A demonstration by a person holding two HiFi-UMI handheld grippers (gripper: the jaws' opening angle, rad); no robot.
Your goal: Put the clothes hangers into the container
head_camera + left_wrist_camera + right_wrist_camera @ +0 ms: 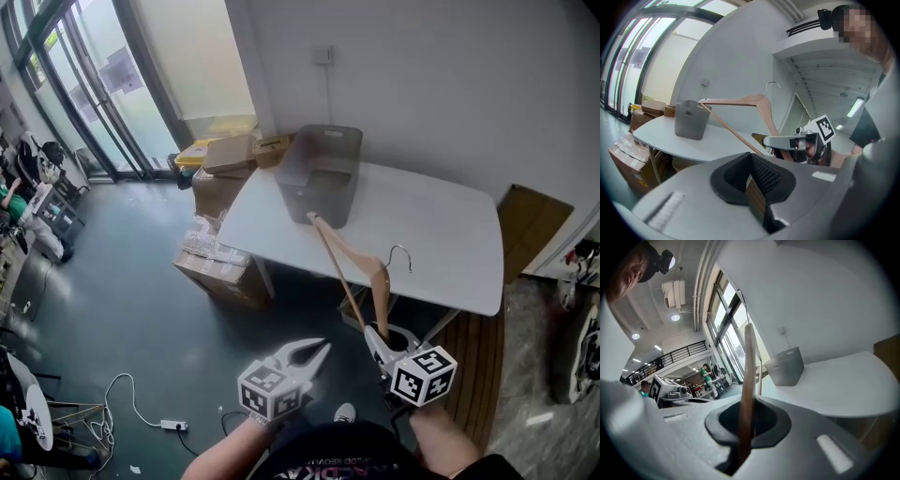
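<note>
Your right tool (380, 337) clamped on hanger (349, 267) low end, centre frame. Far tip by container (319, 173), upper centre. Left tool (306, 354) jaws apart, empty. Risk: end grip, long lever. Hanger could pivot, tip could snag wall and shove container across desk (441, 234).

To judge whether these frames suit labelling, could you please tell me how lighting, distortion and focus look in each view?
Head view: even daylight, the white table bright but not blown out, hanger sharp. Left gripper view: strong fisheye, dark corners, container crisp. Right gripper view: same fisheye, the hanger in the right claw blurs near the lens, windows bright.
</note>
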